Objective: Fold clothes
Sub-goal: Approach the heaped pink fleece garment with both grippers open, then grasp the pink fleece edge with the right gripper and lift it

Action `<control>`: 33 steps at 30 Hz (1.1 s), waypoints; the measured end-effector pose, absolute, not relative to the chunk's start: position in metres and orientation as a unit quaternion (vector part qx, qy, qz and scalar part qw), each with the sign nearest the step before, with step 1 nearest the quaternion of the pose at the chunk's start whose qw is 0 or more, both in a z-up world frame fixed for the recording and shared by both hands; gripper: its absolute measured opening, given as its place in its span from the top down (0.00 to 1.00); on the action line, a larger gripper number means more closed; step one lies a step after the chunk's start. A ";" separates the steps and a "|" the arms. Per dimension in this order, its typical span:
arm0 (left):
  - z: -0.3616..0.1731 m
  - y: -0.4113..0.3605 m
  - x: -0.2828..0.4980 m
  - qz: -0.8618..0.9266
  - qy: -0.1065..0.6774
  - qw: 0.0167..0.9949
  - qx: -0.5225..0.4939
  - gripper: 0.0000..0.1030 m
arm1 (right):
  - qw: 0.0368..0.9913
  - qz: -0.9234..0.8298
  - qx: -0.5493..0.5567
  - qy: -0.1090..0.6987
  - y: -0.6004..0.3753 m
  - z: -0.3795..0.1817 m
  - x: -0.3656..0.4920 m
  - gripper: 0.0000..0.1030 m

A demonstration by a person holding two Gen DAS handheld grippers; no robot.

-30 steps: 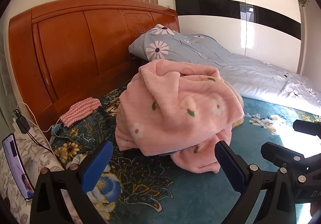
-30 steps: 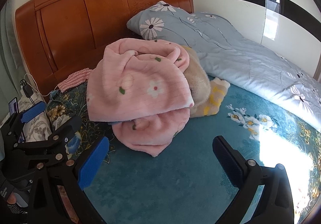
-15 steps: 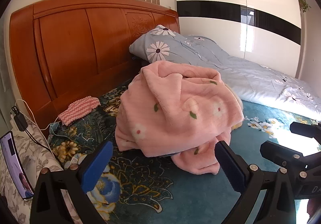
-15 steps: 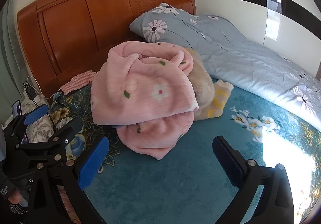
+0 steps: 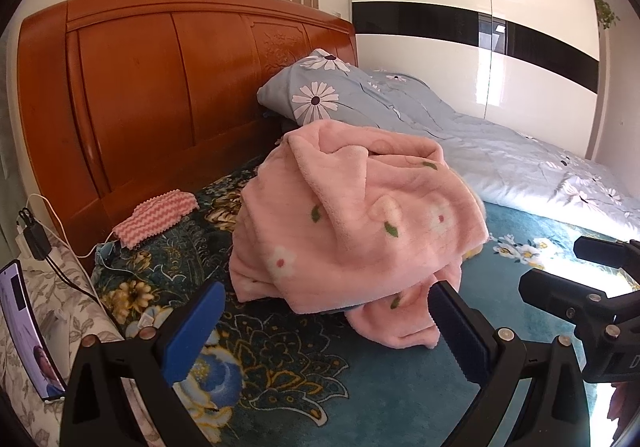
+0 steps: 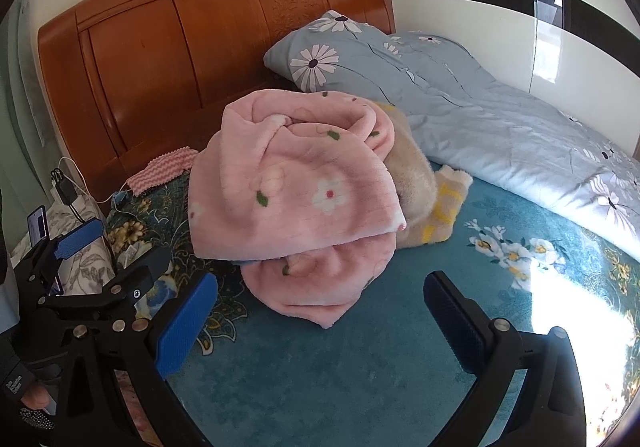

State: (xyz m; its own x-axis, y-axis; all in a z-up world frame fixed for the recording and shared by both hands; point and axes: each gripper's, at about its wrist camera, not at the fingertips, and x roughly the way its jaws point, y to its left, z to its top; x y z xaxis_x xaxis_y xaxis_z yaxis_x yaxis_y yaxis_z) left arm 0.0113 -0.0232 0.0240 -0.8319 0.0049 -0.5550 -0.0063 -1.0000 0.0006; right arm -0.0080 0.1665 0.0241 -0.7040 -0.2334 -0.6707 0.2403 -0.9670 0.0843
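While unfolded, pink clothes (image 5: pixel 360 231) heaped.

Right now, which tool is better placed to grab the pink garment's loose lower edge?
Left tool: the pink garment hem lies by its right finger. Right tool is open too, but farther back.

You get bright daylight from the right: a blown-out sun patch on the bed (image 6: pixel 576 311) at lower right, glare on the wardrobe (image 5: pixel 490 95), fisheye bending and dark vignette at the edges.
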 end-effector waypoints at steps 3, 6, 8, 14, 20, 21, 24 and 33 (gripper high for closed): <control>0.022 -0.027 0.010 0.957 0.004 -0.004 -0.288 0.00 | 0.129 -0.924 0.359 0.007 0.165 0.023 -0.011 0.00; 0.018 -0.035 0.008 0.957 -0.004 -0.009 -0.291 0.00 | 0.140 -0.920 0.365 0.012 0.163 0.020 -0.021 0.00; 0.013 -0.045 0.005 0.954 -0.025 -0.001 -0.297 0.00 | 0.158 -0.915 0.371 0.016 0.159 0.017 -0.033 0.00; -0.007 -0.066 -0.008 0.947 -0.066 0.012 -0.313 0.00 | 0.167 -0.911 0.376 0.039 0.151 0.009 -0.094 0.00; -0.027 -0.079 -0.022 0.943 -0.073 0.009 -0.324 0.00 | 0.169 -0.912 0.370 0.048 0.141 0.004 -0.160 0.00; -0.029 -0.080 -0.024 0.943 -0.071 0.005 -0.326 0.00 | 0.168 -0.911 0.374 0.050 0.139 0.001 -0.168 0.00; -0.035 -0.083 -0.027 0.941 -0.067 0.000 -0.332 0.00 | 0.168 -0.901 0.397 0.046 0.135 -0.009 -0.187 0.22; -0.038 -0.091 -0.020 0.929 -0.097 0.011 -0.356 0.00 | 0.230 -0.876 0.410 -0.106 0.165 0.006 -0.171 0.87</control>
State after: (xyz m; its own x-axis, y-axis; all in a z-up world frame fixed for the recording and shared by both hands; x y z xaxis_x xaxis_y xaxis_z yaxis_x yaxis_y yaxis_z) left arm -0.0200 -0.0914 -0.0384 -0.7460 0.0889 -0.6600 0.0491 -0.9810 -0.1876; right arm -0.1708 0.1651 0.0063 -0.5586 -0.4895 -0.6696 0.3164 -0.8720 0.3735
